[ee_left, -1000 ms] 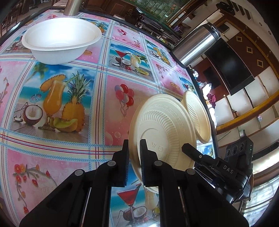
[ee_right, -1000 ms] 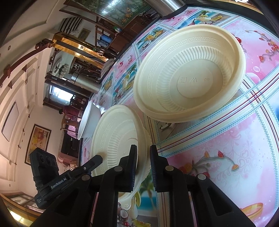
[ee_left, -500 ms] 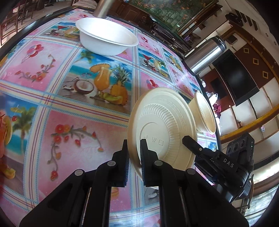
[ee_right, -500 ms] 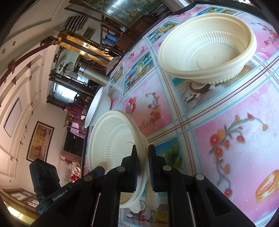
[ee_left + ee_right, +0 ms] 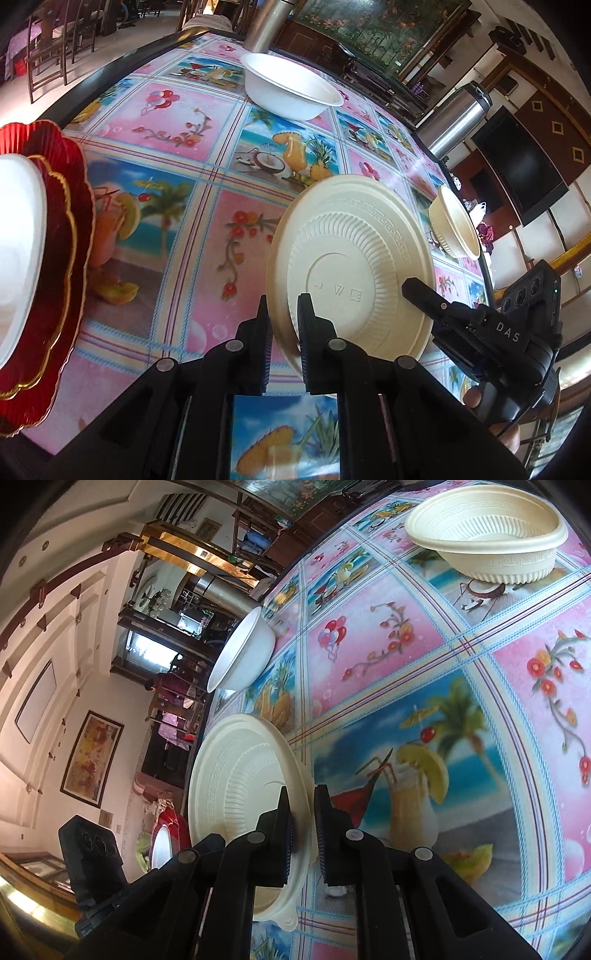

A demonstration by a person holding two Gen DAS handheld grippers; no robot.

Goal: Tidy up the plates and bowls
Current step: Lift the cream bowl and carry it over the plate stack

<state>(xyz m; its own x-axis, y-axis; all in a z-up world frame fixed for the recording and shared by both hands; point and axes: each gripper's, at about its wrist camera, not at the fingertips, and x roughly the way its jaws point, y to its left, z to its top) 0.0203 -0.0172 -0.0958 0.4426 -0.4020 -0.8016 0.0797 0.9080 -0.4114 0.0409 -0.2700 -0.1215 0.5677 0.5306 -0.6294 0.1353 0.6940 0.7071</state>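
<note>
At far left of my left view sit the red plates (image 5: 62,236) with a white dish (image 5: 16,236) nested on them. My left claw (image 5: 282,332) is pinched narrow on the near rim of the cream plate (image 5: 354,266), and my right claw (image 5: 303,827) grips the same plate's opposite rim, so it hangs on edge between them. The stack lies left of the plate, nearest my left hand. Only the right view shows the cream bowl (image 5: 491,535) whole; the white bowl (image 5: 291,86) stands far off.
</note>
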